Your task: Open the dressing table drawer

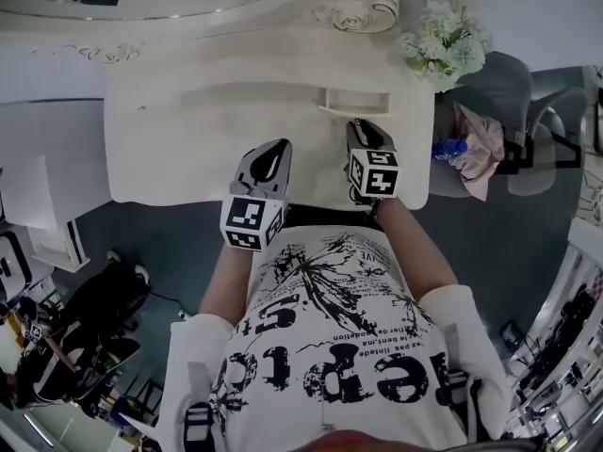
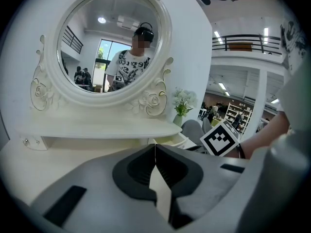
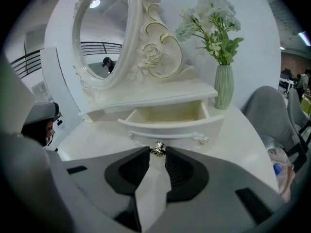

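The white dressing table (image 1: pixel 179 149) has a small drawer (image 3: pixel 170 114) under its mirror shelf, and the drawer stands pulled out, its inside empty. My right gripper (image 3: pixel 157 152) holds the drawer's metal knob (image 3: pixel 157 149) between its fingertips. In the head view the right gripper (image 1: pixel 364 128) reaches to the drawer front (image 1: pixel 353 102). My left gripper (image 1: pixel 280 146) hovers over the table top to the left of it. In its own view the left gripper (image 2: pixel 155 148) is shut, its tips touching with nothing between them.
A green vase of white flowers (image 3: pixel 222 84) stands on the table right of the drawer. The oval mirror (image 2: pixel 112 42) rises behind the shelf. A grey chair (image 1: pixel 499 92) with a pink bag (image 1: pixel 476 149) sits off the table's right edge.
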The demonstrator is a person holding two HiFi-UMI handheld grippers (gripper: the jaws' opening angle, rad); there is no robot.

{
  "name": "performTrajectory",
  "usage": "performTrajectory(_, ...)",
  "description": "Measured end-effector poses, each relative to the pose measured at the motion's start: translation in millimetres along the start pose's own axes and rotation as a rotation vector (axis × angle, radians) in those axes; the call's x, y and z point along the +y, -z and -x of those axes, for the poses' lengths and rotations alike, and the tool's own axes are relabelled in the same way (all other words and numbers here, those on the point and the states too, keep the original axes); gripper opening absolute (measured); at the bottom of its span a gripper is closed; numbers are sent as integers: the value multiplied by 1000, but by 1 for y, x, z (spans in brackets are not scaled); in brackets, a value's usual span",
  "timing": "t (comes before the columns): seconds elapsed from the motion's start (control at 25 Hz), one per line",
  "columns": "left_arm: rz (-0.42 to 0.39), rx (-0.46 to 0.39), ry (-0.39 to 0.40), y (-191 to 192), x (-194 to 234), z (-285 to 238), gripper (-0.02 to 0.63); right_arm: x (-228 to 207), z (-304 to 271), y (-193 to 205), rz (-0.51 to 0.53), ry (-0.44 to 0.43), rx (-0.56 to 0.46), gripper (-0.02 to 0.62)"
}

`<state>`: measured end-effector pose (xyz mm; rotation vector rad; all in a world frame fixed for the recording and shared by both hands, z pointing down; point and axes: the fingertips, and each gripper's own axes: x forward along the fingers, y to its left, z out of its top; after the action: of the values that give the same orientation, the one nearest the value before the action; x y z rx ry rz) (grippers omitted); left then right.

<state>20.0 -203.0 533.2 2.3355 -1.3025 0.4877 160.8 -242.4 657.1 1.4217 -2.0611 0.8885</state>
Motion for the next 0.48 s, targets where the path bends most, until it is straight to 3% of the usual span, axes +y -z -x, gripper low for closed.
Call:
performTrajectory(0.32,-10,-11,3,-7,-4,-3,20,2,31,-10,1,-6,2,107)
performTrajectory(0.48,-21,-45,13,-23,-8,-6,20,6,55,-41,61,-9,-75,107)
